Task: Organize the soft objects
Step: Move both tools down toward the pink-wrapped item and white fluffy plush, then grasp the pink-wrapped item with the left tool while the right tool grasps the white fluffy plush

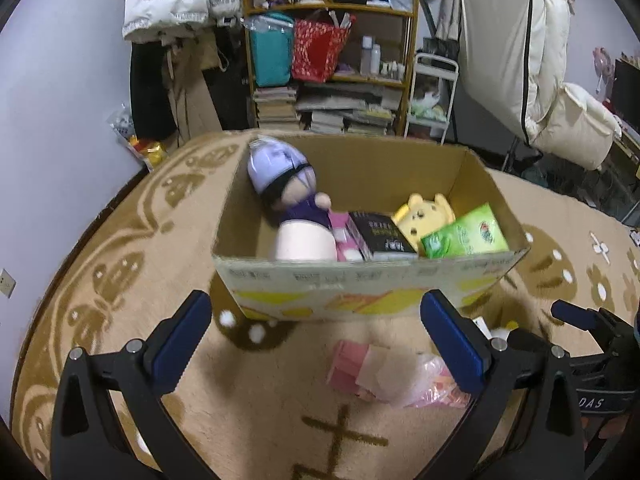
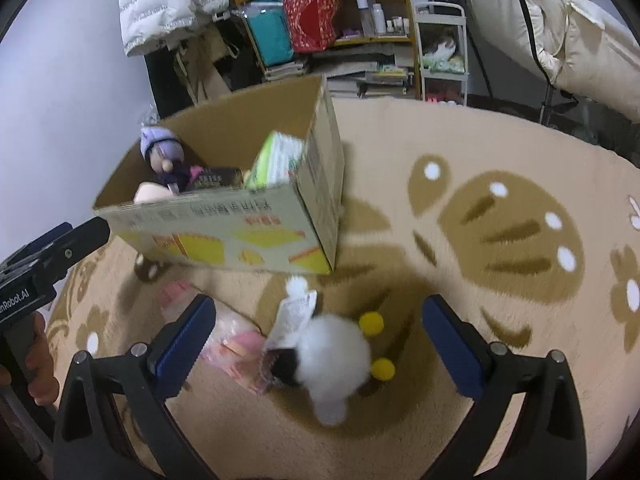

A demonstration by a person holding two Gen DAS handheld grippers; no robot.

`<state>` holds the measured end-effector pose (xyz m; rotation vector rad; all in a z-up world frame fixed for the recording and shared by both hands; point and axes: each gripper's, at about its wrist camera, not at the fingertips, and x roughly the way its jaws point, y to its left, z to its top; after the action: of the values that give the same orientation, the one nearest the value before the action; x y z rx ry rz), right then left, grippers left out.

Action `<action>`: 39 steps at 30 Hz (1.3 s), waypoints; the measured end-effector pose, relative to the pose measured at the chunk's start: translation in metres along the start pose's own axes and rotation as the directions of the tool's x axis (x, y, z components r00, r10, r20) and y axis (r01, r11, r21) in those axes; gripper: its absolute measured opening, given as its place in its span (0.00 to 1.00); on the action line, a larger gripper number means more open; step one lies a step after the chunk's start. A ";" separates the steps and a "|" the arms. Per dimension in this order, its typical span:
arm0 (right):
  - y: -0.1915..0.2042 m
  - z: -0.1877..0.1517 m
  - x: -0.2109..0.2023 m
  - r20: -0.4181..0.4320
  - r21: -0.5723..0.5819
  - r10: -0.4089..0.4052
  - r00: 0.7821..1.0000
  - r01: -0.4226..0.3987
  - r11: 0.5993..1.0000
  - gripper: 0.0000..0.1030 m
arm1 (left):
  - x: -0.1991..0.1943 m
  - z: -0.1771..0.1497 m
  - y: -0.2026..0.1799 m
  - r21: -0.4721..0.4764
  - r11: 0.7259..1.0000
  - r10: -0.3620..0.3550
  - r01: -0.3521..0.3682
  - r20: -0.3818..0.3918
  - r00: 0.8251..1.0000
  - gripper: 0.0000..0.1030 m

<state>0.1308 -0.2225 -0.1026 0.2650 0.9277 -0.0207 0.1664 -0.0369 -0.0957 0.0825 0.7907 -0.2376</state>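
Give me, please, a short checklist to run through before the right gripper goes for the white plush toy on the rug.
1. Right gripper open: ok.
2. White plush toy between its fingers: ok.
3. Toy free of clutter: not ok, a paper tag and pink packets lie against it.
4. Left gripper open, holding nothing: ok.
5. Cardboard box has free room: ok, left part beside the purple-hatted doll.

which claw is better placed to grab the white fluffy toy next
Right. The right claw is open with the white fluffy toy between its fingers; the left claw faces the cardboard box.
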 end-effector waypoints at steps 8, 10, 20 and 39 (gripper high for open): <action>-0.006 -0.016 0.019 -0.051 0.005 -0.016 0.999 0.016 1.000 1.00 | 0.031 -0.014 -0.010 0.008 1.000 -0.002 0.003 -0.062 0.998 1.00; -0.009 -0.018 0.023 -0.064 0.012 -0.018 0.998 0.018 1.000 0.99 | 0.037 -0.015 -0.013 0.007 1.000 -0.001 0.002 -0.067 0.998 1.00; -0.018 -0.025 0.040 -0.125 0.037 -0.019 0.992 0.024 0.999 0.87 | 0.066 -0.022 -0.027 -0.006 0.999 -0.033 0.033 -0.157 0.987 1.00; -0.010 -0.030 0.043 -0.140 -0.024 -0.021 0.990 0.018 1.000 0.87 | 0.102 -0.045 -0.037 -0.117 0.988 -0.129 0.099 -0.285 0.950 1.00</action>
<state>0.1318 -0.2211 -0.1565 0.2384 1.0700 -0.0092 0.1954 -0.0834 -0.1999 -0.0253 1.1028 -0.2985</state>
